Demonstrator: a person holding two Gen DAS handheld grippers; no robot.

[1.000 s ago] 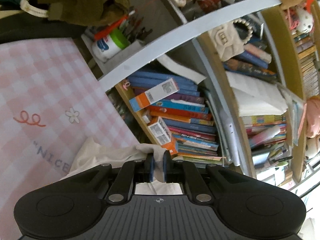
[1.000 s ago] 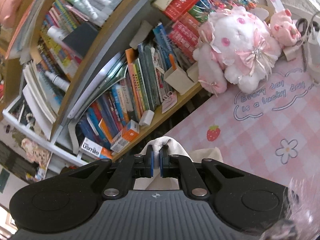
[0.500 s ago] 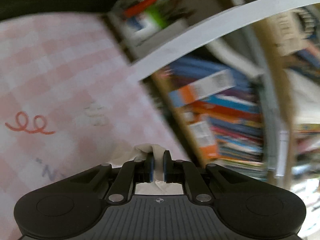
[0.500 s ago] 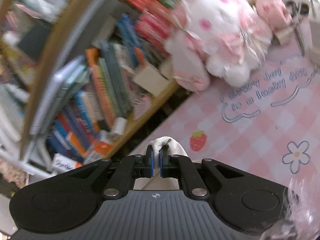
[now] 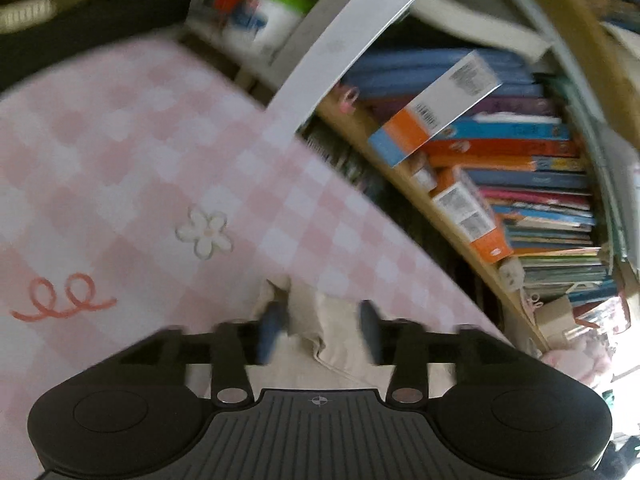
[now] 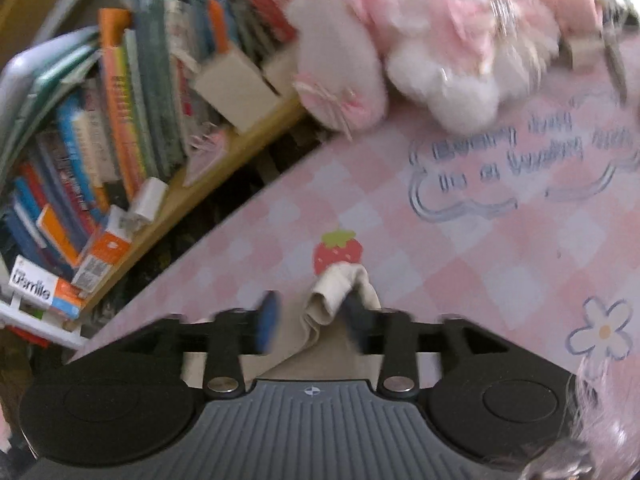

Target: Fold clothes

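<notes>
So both grippers just let go. A second ago the left gripper [image 5: 320, 322] and the right gripper [image 6: 310, 320] were each pinched tight on a bit of the cream garment [image 5: 316, 332]; now both sets of fingers are spread wide, with the cloth loose between them. The garment lies on the pink checked mat [image 5: 120, 160], close to the edge that faces the bookshelf [image 5: 500, 184], one bunched corner [image 6: 340, 284] just below the strawberry print [image 6: 338, 250]. My guess is a fold just got laid down and released. How tidy it came out I can't tell, most of the cloth is hidden under the grippers.
</notes>
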